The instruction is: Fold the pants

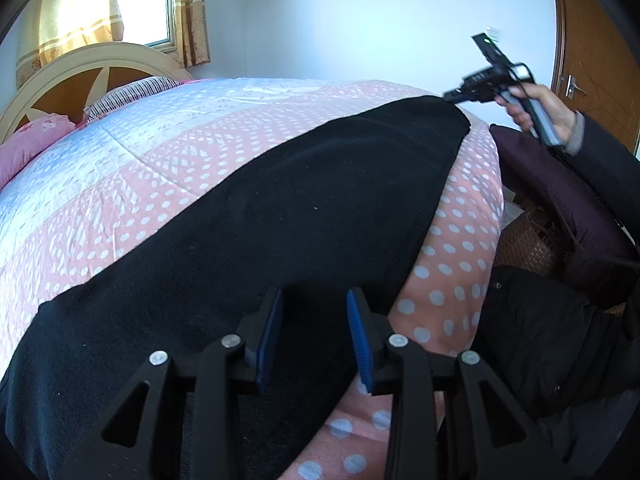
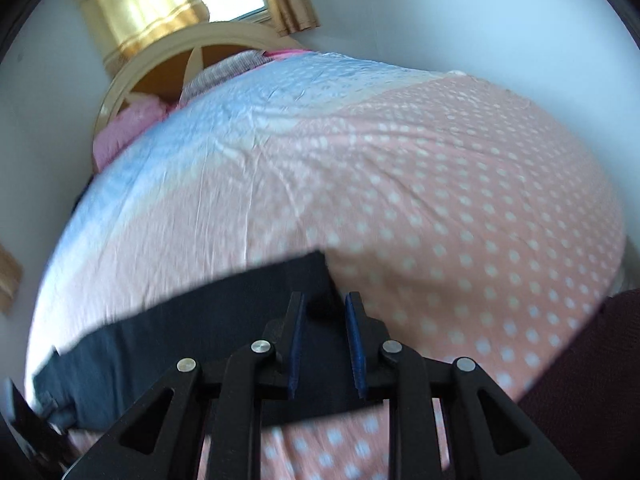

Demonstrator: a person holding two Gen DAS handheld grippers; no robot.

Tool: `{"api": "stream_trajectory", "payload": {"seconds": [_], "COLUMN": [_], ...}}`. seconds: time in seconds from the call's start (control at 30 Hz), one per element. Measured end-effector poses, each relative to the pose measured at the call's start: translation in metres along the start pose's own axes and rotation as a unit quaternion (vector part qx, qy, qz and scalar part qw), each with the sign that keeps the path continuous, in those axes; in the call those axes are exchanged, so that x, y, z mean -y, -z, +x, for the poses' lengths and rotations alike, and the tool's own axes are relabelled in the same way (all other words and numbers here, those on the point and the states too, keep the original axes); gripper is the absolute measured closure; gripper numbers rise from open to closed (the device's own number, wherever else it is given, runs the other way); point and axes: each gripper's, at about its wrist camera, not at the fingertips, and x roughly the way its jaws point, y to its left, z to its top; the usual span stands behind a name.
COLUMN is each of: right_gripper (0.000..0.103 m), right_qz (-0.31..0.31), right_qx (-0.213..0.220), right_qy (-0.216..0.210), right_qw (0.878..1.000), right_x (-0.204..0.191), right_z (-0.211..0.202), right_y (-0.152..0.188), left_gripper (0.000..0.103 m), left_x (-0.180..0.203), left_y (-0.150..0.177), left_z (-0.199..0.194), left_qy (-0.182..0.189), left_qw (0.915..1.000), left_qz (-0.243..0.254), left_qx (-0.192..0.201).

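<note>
Black pants (image 1: 288,208) lie flat in a long band across the pink dotted quilt (image 1: 460,256), from lower left to upper right. My left gripper (image 1: 316,300) is open just above their near end, its blue pads over the cloth by the right-hand edge. A hand holds my right gripper (image 1: 452,96) at the far end of the pants. In the right wrist view that right gripper (image 2: 325,300) is open over the end corner of the pants (image 2: 200,328), with nothing pinched between its fingers. This view is blurred.
The bed's cream headboard (image 1: 92,64) and pillows (image 1: 132,92) are at the far left under a curtained window (image 1: 144,0). A wooden door (image 1: 596,48) stands at the right. A dark purple cushion (image 1: 560,200) and the person's dark coat (image 1: 552,340) are beside the bed's right edge.
</note>
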Motion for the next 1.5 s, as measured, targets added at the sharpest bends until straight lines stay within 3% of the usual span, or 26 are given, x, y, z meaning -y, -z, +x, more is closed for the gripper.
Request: {"api": "stream_trajectory", "payload": {"seconds": [0.1,0.2,0.27,0.4,0.43,0.53,0.7,0.8,0.83,0.93,1.03,1.13,1.27,1.33,1.37,1.4,1.5], "right_gripper": [0.082,0.082,0.082,0.080,0.075,0.073,0.073,0.072,0.073,0.073,0.073,0.073,0.073,0.072,0.072,0.072,0.072], "right_qz": [0.020,-0.015,-0.007,0.026,0.024,-0.015,-0.106,-0.140,-0.150,-0.134,-0.180,-0.204,-0.250,-0.264,-0.266,-0.270,-0.262], "right_qx": [-0.015,-0.035,-0.025,0.008,0.019,0.032,-0.027,-0.082,-0.070,-0.098,-0.057,-0.025,-0.027,-0.076,-0.086,-0.070,-0.097], "right_qy": [-0.018,0.033,0.034,0.040,0.034,-0.004,-0.045,0.005,0.006,0.015,0.053,-0.001,-0.046,-0.029,-0.019,-0.019,-0.018], "right_qw": [1.000,0.999,0.999,0.999,0.999,0.999,0.993,0.987,0.986,0.986,0.981,0.979,0.967,0.961,0.960,0.960,0.960], "right_x": [0.001,-0.004,0.002,0.014,0.012,-0.009,-0.051,-0.055,-0.055,-0.052,-0.072,-0.106,-0.155,-0.165,-0.164,-0.162,-0.156], "right_z": [0.019,0.041,0.045,0.021,0.010,-0.018,-0.012,0.014,0.011,0.007,-0.009,-0.023,-0.008,0.019,0.026,0.023,0.018], "right_y": [-0.014,-0.016,-0.019,-0.016,-0.012,0.005,0.046,0.071,0.076,0.073,0.074,0.077,0.091,0.108,0.115,0.118,0.117], "left_gripper": [0.067,0.066,0.066,0.066,0.066,0.065,0.062,0.062,0.057,0.046,0.044,0.044,0.044,0.037,0.030,0.029,0.025], "left_x": [0.001,0.001,0.002,0.002,0.003,0.003,0.003,0.005,0.005,0.010,0.017,0.020,0.010,0.001,-0.006,-0.012,-0.029], "left_y": [0.000,0.000,0.000,0.000,0.000,-0.001,-0.002,-0.001,-0.001,-0.001,0.000,0.002,0.003,0.003,0.002,0.003,0.010], "left_z": [0.000,0.001,0.001,0.002,0.002,0.002,0.003,0.002,0.003,0.002,0.004,0.003,-0.007,-0.017,-0.022,-0.027,-0.045], "left_qy": [-0.001,-0.001,-0.001,-0.004,-0.004,-0.003,0.003,0.004,0.008,0.016,0.002,-0.004,0.009,0.005,-0.005,-0.019,-0.052], "left_qw": [1.0000,1.0000,1.0000,1.0000,1.0000,1.0000,1.0000,1.0000,1.0000,0.9997,0.9990,0.9986,0.9993,0.9990,0.9983,0.9971,0.9927], "left_qz": [0.001,0.001,0.000,0.001,0.001,0.001,0.003,0.005,0.005,0.019,0.044,0.052,0.028,-0.002,-0.025,-0.043,-0.076], "left_qx": [0.000,-0.001,0.000,0.001,0.001,0.001,-0.002,-0.001,-0.002,-0.003,-0.006,-0.001,0.022,0.044,0.052,0.059,0.077]}}
